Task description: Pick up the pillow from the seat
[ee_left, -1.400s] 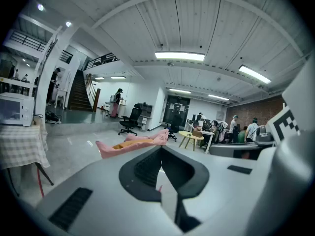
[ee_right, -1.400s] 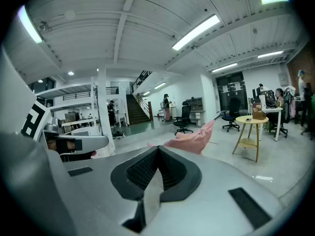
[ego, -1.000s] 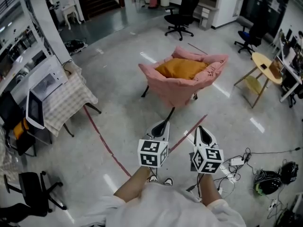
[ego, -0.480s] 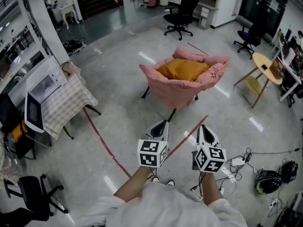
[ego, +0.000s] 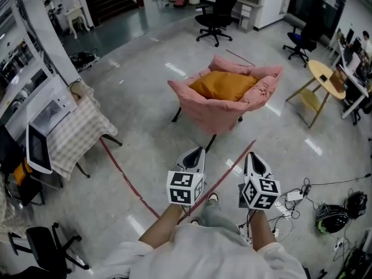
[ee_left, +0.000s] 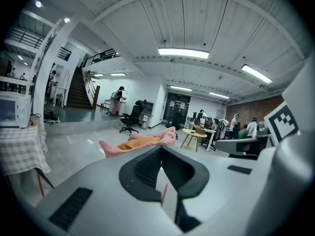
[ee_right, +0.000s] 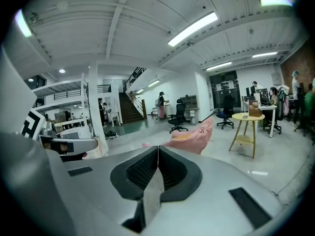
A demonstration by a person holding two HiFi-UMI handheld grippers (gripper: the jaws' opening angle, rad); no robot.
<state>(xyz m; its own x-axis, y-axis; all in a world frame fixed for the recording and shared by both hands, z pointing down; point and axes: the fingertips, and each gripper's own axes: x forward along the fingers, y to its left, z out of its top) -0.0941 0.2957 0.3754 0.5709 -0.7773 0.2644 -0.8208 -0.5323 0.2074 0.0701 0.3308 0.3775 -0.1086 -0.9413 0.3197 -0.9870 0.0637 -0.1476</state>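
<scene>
An orange pillow lies on the seat of a pink padded chair in the middle of the floor, ahead of me. The left gripper view shows the pillow and chair low and far off; the right gripper view shows the chair with a strip of pillow. My left gripper and right gripper are both shut and empty, side by side, well short of the chair. Nothing sits between either pair of jaws.
A table with a checked cloth and a white appliance stands at the left. A red tape line crosses the floor. A round wooden table and black office chairs stand behind; cables lie right.
I have stepped forward: one foot now shows between the grippers, and the chair sits slightly nearer. Both grippers stay shut and level.
</scene>
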